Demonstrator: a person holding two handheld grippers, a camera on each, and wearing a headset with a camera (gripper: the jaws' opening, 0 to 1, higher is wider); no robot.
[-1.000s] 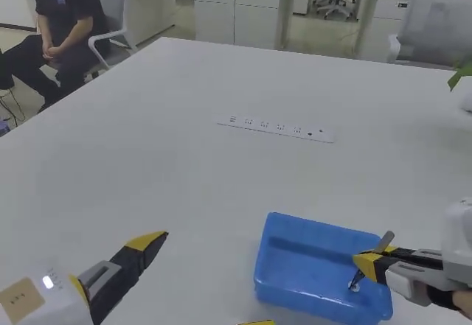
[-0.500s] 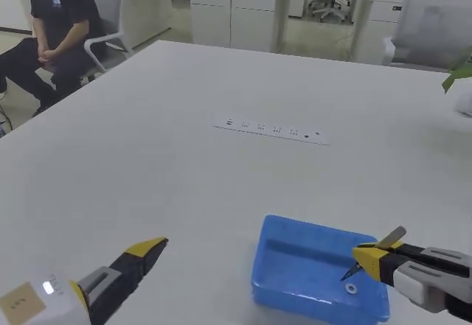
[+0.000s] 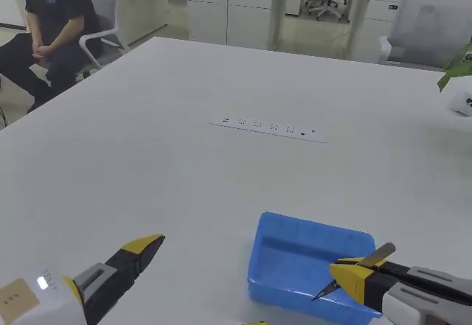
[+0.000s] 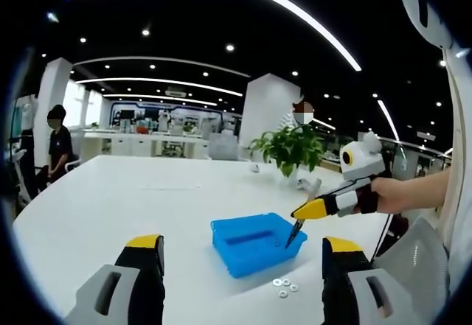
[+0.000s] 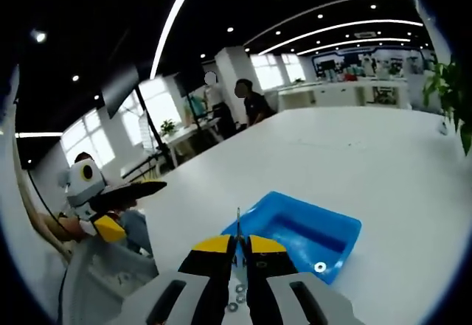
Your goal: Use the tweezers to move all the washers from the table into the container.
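Jaws, right: right gripper clenched on the tweezers, low centre of the right gripper view.
Jaws, left: left gripper spread wide, holding nothing.
Container: blue, lower right of the head view, on the white surface.
Tweezers tip: at the container's near rim, seemingly empty.
Washer: inside the container.
Loose washers: on the surface just beside the container.

- big white table takes up most of the head view
- white power strip lying flat on it, just above centre
- person in dark clothes sat on a grey chair, upper left
- white drawer cabinets along the top
- leafy green plant, centre-right of the left gripper view
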